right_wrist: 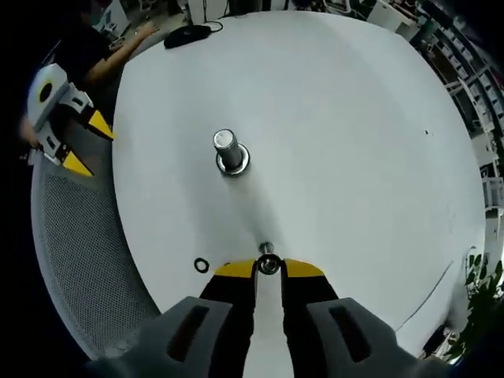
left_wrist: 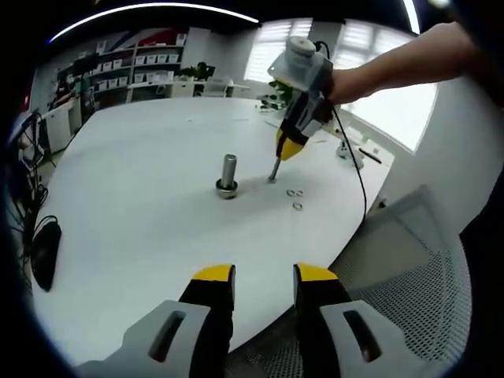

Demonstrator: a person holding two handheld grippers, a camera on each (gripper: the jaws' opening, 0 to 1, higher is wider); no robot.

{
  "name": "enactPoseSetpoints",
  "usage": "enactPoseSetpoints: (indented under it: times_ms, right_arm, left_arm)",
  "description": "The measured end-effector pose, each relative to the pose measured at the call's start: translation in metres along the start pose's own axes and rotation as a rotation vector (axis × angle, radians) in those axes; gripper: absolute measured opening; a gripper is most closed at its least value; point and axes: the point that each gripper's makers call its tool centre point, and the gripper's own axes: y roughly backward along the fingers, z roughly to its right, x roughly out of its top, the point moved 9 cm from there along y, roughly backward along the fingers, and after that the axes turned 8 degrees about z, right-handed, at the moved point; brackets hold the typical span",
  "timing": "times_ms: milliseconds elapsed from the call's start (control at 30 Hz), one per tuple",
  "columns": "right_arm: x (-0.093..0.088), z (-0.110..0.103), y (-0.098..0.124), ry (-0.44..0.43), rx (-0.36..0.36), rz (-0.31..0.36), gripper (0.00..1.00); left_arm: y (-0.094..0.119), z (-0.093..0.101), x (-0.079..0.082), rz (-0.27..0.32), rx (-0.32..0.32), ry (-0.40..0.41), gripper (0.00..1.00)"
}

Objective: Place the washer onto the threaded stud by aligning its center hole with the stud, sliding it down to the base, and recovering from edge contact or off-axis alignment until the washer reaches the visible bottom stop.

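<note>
Looking along the left gripper, jaws apart and holding nothing, over the near edge of a round white table. A mesh chair sits near right. Mid-table the threaded stud stands upright on its base. Just right of it, the right gripper is clenched on a washer, tips down at the tabletop. Spare washers lie beside. A black mouse sits left; shelves and windows far back.
</note>
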Motion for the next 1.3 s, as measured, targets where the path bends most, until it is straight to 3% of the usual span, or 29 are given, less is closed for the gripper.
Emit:
enactPoseSetpoints:
  times_ms: [833,1300]
  right_arm:
    - [-0.012,0.004,-0.038,0.044,0.027,-0.059,0.14]
    - [-0.014,0.001,-0.043,0.000,0.026,-0.070,0.15]
  left_arm:
    - [0.000,0.000,0.000,0.009,0.001,0.009,0.27]
    - [0.000,-0.001,0.000,0.013,0.006,0.019,0.27]
